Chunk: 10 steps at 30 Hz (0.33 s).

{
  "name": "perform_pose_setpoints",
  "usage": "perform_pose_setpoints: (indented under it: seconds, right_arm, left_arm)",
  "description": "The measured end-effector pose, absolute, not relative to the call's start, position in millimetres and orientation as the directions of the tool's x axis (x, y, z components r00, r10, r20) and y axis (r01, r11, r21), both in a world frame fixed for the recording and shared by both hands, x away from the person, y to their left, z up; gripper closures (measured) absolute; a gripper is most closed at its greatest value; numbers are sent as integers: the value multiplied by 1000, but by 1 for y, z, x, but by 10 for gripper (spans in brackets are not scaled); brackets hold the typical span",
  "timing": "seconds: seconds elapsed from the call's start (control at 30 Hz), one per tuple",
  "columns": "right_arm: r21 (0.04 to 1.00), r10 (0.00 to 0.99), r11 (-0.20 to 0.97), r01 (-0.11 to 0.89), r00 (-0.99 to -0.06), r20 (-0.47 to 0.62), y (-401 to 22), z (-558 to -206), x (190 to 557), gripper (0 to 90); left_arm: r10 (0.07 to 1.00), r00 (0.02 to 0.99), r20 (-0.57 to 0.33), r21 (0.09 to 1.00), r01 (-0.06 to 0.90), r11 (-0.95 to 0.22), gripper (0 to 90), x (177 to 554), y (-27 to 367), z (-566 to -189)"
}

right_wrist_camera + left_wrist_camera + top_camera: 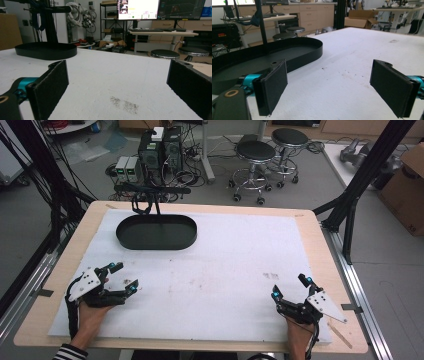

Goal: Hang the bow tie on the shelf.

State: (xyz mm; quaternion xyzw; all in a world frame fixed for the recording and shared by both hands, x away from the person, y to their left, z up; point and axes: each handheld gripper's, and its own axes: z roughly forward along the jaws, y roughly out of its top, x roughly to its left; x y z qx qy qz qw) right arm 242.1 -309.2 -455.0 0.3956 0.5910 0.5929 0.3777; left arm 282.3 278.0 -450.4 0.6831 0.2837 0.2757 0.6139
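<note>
A black oval tray [156, 232] stands at the back left of the white mat [225, 265], and nothing lies in it. My left gripper [124, 276] rests low at the front left, open, its jaws wide apart with nothing between them. In the left gripper view the tray [294, 53] lies just ahead and to the left of the pads [273, 87]. My right gripper [290, 286] sits open at the front right, also with nothing between its jaws. The right gripper view has the tray [46, 51] far off at the left.
A black post with hanging cables [150, 195] rises behind the tray. Faint dark smudges [270, 275] mark the mat near the right gripper. The wooden table edge [330, 270] borders the mat. Stools [255, 155] and computers stand on the floor beyond.
</note>
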Motion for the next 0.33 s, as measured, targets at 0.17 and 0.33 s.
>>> perform_pose_setpoints:
  seconds: [0.17,0.33]
  right_arm:
    - [1000,915,-15,17,-402,21,-309,-455,242,28]
    - [1000,916,-19,23,-401,26,-309,-455,242,28]
  left_arm:
    - [733,680,20,999,9,-36,149,277,283,-452]
    - [735,678,22,1000,0,-31,149,276,283,-453]
